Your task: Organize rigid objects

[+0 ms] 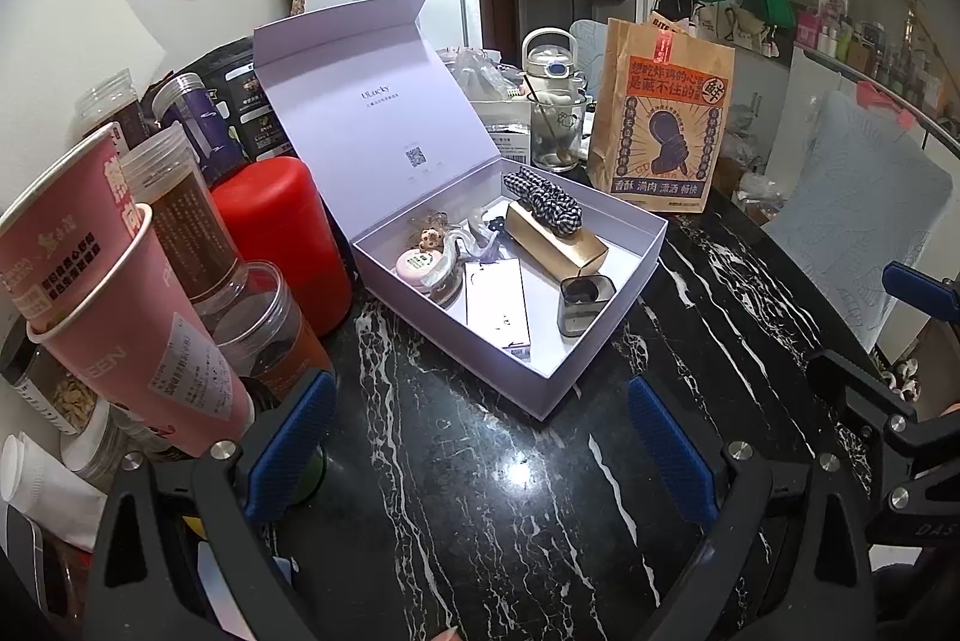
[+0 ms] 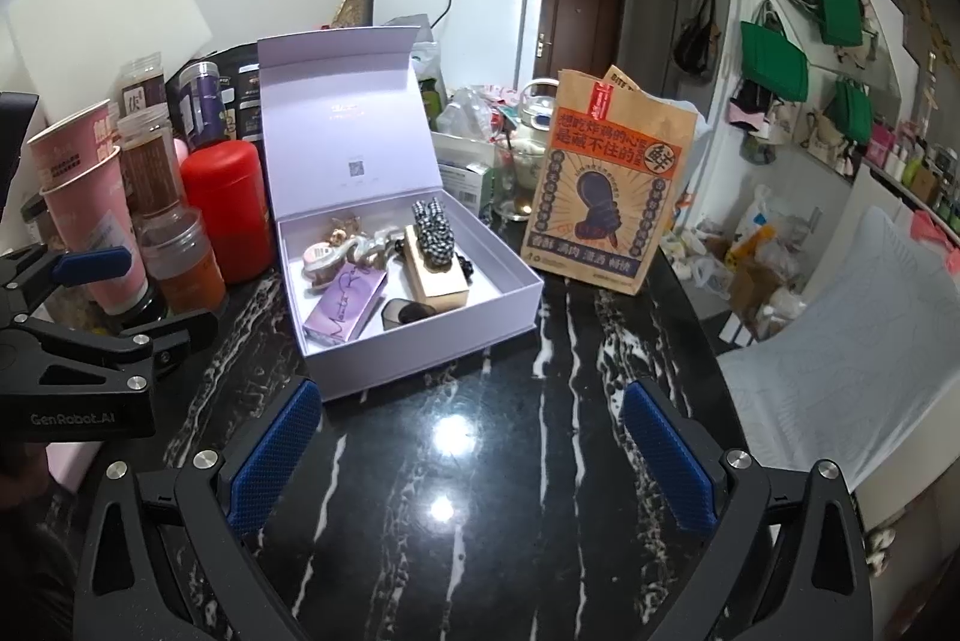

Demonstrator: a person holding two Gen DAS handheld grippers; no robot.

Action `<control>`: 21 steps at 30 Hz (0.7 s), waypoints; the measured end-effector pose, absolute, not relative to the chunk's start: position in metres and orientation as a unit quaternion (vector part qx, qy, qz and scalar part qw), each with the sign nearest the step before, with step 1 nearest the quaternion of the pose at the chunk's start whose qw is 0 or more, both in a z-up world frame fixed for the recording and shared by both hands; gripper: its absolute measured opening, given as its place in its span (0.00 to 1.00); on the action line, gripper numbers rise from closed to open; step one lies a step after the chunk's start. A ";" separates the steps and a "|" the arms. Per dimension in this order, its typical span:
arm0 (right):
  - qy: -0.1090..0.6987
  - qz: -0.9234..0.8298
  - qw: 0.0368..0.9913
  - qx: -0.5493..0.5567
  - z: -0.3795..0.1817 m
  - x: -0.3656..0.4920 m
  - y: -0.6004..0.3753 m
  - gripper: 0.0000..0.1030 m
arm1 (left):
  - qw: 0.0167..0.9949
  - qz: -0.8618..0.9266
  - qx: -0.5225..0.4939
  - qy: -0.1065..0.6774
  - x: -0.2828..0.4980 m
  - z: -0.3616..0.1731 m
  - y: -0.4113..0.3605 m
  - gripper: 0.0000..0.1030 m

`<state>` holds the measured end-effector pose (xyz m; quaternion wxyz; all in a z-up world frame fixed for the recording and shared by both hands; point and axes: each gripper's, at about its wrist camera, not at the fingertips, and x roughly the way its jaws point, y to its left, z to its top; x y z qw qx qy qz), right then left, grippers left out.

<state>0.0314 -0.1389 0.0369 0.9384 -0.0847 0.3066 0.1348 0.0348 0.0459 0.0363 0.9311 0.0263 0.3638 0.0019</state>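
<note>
Box (image 2: 420,341) holds one gold case (image 2: 435,275), one scrunchie (image 2: 435,230); both grippers' jaws gape, empty.

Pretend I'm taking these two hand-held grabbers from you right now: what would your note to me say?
Left gripper: open, holding nothing, hovering over the marble table.
Right gripper: open, holding nothing, hovering beside it.
The white gift box sits ahead, lid up. Inside: gold box with a checked scrunchie on top, purple carton, small dark case, round pink tin and small trinkets.
Done: these things are packed.
Left: probably shutting the lid; I see nothing loose on the table right in front.
</note>
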 end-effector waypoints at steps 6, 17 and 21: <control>0.307 0.132 0.938 -0.088 0.037 0.031 -0.139 1.00 | 0.930 0.000 0.029 0.366 0.035 0.036 0.045 0.96; 0.308 0.131 0.938 -0.090 0.037 0.031 -0.140 1.00 | 0.930 -0.002 0.029 0.367 0.035 0.035 0.045 0.96; 0.307 0.131 0.938 -0.092 0.038 0.031 -0.139 1.00 | 0.930 -0.003 0.028 0.368 0.035 0.035 0.045 0.96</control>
